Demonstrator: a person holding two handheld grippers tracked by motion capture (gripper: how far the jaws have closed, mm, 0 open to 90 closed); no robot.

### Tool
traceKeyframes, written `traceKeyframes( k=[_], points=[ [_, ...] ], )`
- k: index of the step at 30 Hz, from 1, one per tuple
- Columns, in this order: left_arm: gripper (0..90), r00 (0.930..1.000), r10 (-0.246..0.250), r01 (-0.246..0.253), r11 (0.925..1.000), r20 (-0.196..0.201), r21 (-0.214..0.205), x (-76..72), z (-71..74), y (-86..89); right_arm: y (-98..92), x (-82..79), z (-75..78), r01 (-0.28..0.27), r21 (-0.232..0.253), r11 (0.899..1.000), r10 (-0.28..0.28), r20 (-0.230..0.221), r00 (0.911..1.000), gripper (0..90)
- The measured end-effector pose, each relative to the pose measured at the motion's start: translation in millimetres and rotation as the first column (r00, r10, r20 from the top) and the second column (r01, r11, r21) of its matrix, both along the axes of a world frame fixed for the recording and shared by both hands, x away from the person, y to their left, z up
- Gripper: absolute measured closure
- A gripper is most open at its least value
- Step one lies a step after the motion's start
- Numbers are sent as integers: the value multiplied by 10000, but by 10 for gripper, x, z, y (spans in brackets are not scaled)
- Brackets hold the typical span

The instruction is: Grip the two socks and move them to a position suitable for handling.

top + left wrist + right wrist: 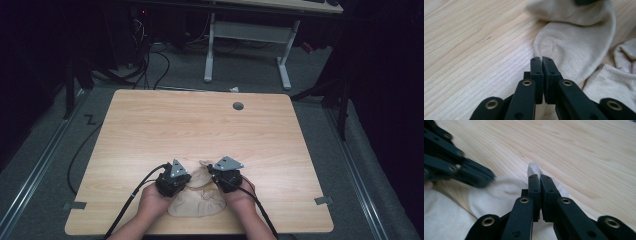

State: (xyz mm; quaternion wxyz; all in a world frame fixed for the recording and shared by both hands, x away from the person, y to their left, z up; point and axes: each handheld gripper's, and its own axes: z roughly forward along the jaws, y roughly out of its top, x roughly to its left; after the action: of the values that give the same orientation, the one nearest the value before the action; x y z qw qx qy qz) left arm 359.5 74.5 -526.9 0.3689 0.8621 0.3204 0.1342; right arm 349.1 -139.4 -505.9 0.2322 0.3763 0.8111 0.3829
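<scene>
- At the near edge of the table (150,125), between my two hands, lie the beige socks: one sock (574,47) stretched out toward the table's middle, and a second, ribbed sock (614,82) bunched up just beside it, closer to me.
- My left gripper (541,58) has its jaws pressed together at the edge of the stretched-out sock. The tips meet right where the fabric begins; I cannot tell whether any cloth is caught between them.
- My right gripper (537,177) is pinching a fold of the same sock, with a small tuft of pale fabric standing up past the tips.
- Handling: I judge the sock light, soft and fully limp. It will sag from any single hold and offers no stiffness to push against.
- The knit looks grippy rather than slick, so a firm pinch should hold. It is not fragile, though it will stretch if pulled hard.
- Where to take hold: at an edge or a raised fold, with two holds apart to keep it spread.
- Risk: catching the neighbouring ribbed sock along with it.
</scene>
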Motion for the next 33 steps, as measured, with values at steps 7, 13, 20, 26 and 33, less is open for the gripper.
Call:
traceKeyframes(
  k=[7, 13, 20, 26, 33],
  points=[
    [877, 10000, 61, -61, 10000, 0, -16, -8, 0, 39, -483, -102, 24, 1097, -110, 9939, -1098, -61, 9939, 855],
    [873, 9999, 134, -134, 9999, 49, 38, -1, 1, 64, -603, -102, 64, 1563, 32, 9877, -1563, 133, 9876, 853],
    [870, 9992, 399, -399, 9992, 20, 43, 27, 4, 150, -570, -8, -31, 1502, -70, 9886, -1504, -459, 9876, 798],
    [864, 9978, 656, -657, 9977, 79, 194, -21, 9, 290, -492, 0, -103, 1050, 179, 9943, -1025, -1066, 9890, 692],
    [772, 9963, 851, -853, 9962, 68, 196, -89, 45, 436, -325, -20, -152, 445, -68, 9990, -450, -1223, 9915, 635]
  ],
)
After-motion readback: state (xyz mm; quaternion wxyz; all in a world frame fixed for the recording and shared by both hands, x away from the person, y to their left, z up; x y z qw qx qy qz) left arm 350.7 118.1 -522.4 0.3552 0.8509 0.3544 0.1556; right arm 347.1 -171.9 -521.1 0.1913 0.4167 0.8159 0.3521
